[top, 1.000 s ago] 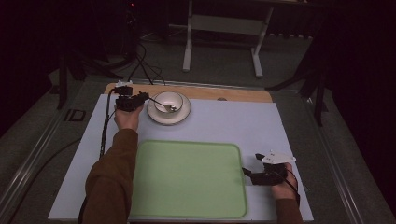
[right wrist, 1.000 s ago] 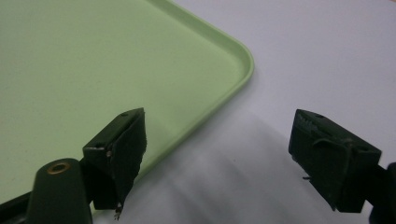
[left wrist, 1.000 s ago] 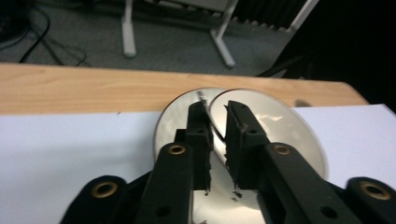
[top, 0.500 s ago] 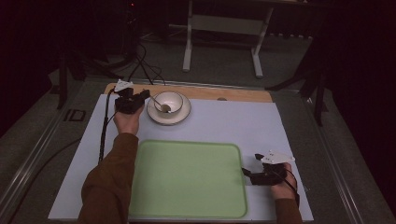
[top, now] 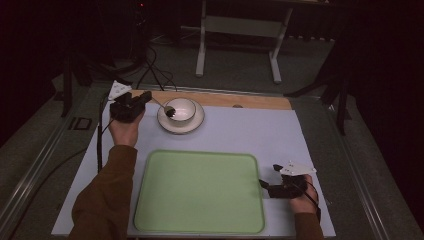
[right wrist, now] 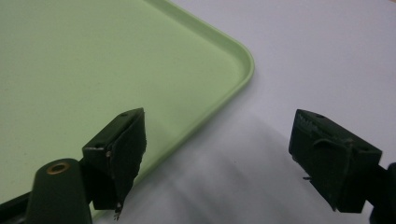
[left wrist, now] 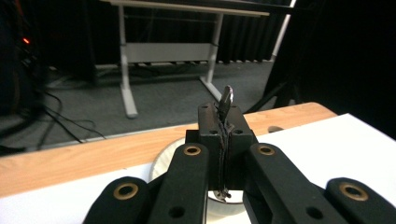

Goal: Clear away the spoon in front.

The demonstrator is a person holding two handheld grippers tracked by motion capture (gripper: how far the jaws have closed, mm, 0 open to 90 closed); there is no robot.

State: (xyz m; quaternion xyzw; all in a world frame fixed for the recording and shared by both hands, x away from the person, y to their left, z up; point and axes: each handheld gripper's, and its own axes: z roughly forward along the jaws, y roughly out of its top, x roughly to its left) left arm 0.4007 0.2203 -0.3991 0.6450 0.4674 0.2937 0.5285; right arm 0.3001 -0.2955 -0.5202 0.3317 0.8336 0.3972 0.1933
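While the left tongs (top: 145, 97) stand clamped on a spoon (top: 167, 108) at the far left of the desk (top: 240, 130), the spoon's bowl hangs over the rim of a white bowl (top: 183, 111) that sits on a saucer (top: 196, 123). Seen from above, the handle runs up and left from the bowl into the black jaws, and the hand (top: 125, 131) under the tongs comes out of a brown sleeve (top: 107, 195). From the left gripper view, the left tongs (left wrist: 223, 122) are pressed tight together with the thin dark handle of the spoon (left wrist: 226, 100) poking up past their tips, the pale saucer (left wrist: 163, 161) showing below and behind them and a wooden strip (left wrist: 93, 154) along the desk's far edge. Near the person, a green tray (top: 200, 192) lies flat on the white desk top, well apart from the bowl. At the tray's right edge, the right tongs (top: 264, 186) rest low by the desk in the other hand (top: 302, 197), pointing towards the tray. In the right gripper view, the right tongs (right wrist: 217, 158) stand wide apart with nothing between them, one jaw over the rounded corner of the tray (right wrist: 93, 70), the other over bare white desk (right wrist: 317, 56)
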